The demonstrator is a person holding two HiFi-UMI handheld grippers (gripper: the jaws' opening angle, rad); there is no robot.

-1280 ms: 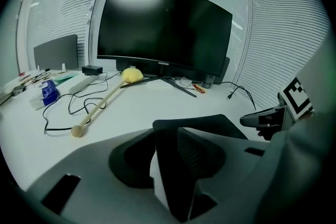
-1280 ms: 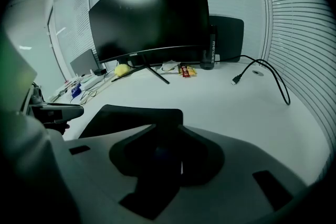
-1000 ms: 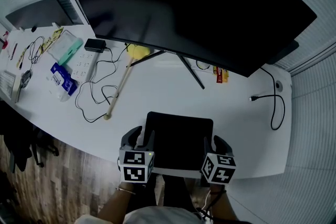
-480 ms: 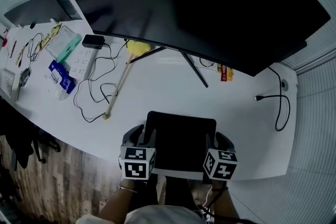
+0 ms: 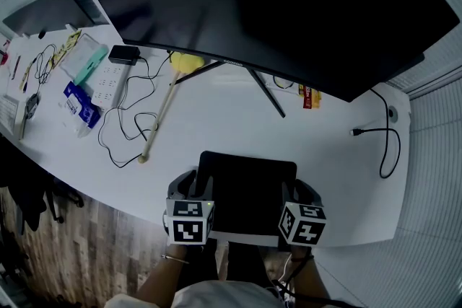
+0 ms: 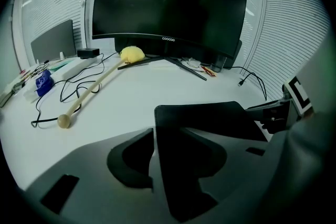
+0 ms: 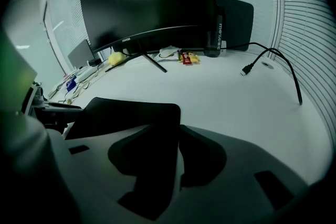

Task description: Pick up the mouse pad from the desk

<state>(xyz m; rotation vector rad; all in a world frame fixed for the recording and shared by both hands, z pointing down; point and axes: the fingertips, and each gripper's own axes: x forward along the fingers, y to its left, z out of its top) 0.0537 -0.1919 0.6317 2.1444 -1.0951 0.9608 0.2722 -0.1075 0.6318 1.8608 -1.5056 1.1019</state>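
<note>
The black mouse pad [image 5: 247, 191] sits at the near edge of the white desk [image 5: 216, 126], and I hold it on both sides. My left gripper [image 5: 193, 189] is shut on its left edge, and my right gripper [image 5: 296, 192] is shut on its right edge. In the left gripper view the mouse pad [image 6: 210, 118] runs from the left gripper [image 6: 157, 136] off to the right. The right gripper view shows the mouse pad [image 7: 126, 113] stretching left from the right gripper [image 7: 176, 136]. I cannot tell whether the pad touches the desk.
A wide black curved monitor [image 5: 274, 3] on thin legs fills the back of the desk. A yellow-headed stick [image 5: 162, 115], loose black cables [image 5: 123, 126], a power strip [image 5: 108, 86] and a blue pack [image 5: 79, 103] lie at the left. A cable [image 5: 382, 137] lies at the right.
Both grippers stay shut on the pad's edges in nearly the same place. The head view has drifted a little, so the desk items sit slightly higher in frame.
</note>
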